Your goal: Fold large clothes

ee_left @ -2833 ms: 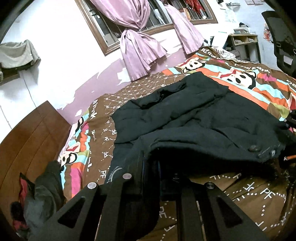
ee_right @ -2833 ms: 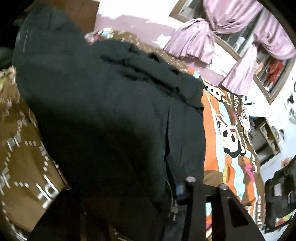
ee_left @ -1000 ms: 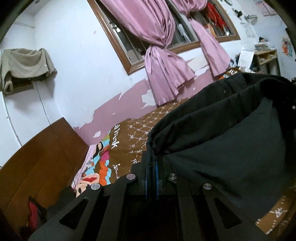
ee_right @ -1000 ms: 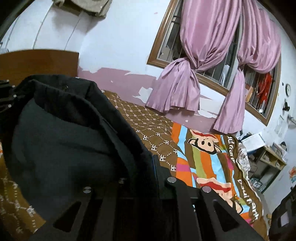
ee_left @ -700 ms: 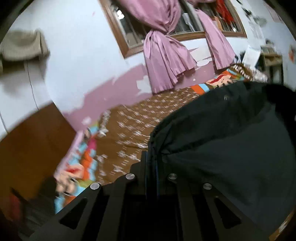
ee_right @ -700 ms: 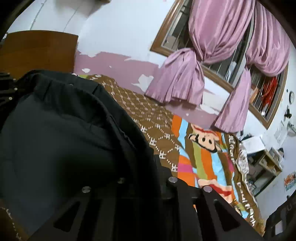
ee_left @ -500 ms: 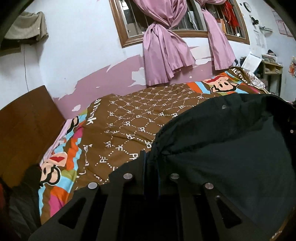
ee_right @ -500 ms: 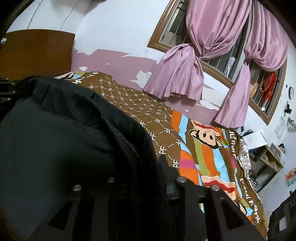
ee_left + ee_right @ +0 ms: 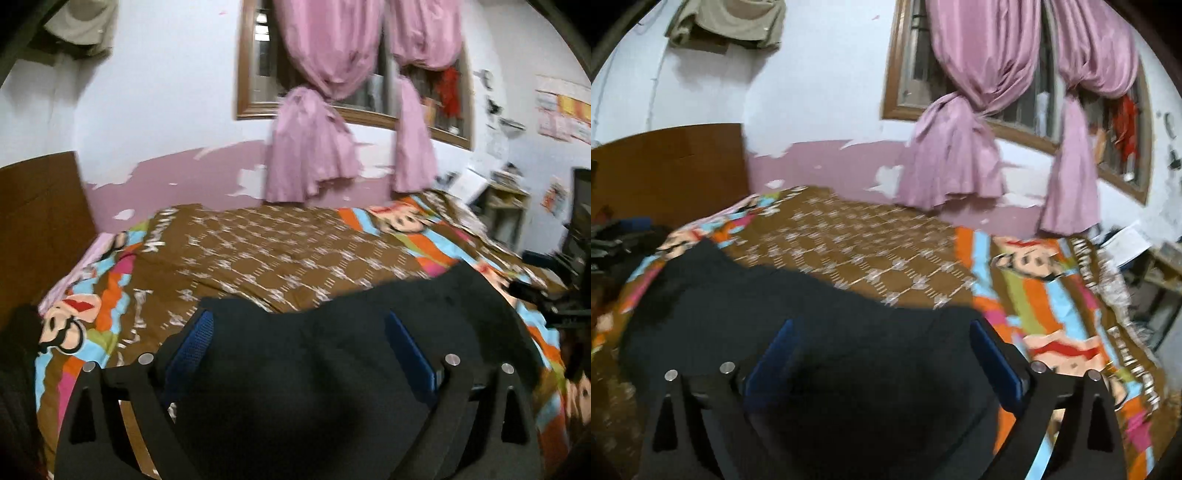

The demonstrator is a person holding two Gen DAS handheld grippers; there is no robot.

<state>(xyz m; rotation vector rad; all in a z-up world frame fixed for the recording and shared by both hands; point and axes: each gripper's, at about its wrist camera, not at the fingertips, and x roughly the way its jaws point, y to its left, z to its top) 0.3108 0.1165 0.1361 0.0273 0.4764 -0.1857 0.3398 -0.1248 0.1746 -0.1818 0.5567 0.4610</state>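
A large dark garment [image 9: 369, 369] lies spread on the patterned bed cover [image 9: 277, 254], filling the lower part of both views. My left gripper [image 9: 295, 321] hovers over its near edge, jaws opening wide. The blue pads [image 9: 192, 343] stand apart from the cloth, which lies beneath and between them. In the right wrist view the same garment [image 9: 738, 302] reaches to the left. My right gripper [image 9: 881, 326] is likewise opening above it, and its pads [image 9: 993, 354] press on nothing. The near part of the garment is hidden by the gripper bodies.
A wooden headboard [image 9: 37, 221] stands at the left end of the bed. Behind the bed is a window with tied pink curtains [image 9: 306, 147]. A cluttered shelf [image 9: 506, 206] stands at the right. A dark clothes pile [image 9: 18, 350] lies at the left bed edge.
Both grippers were shut on the garment's upper edge and held it up. Both jaws have now sprung wide, and the garment has dropped onto the bed as the hands came down.
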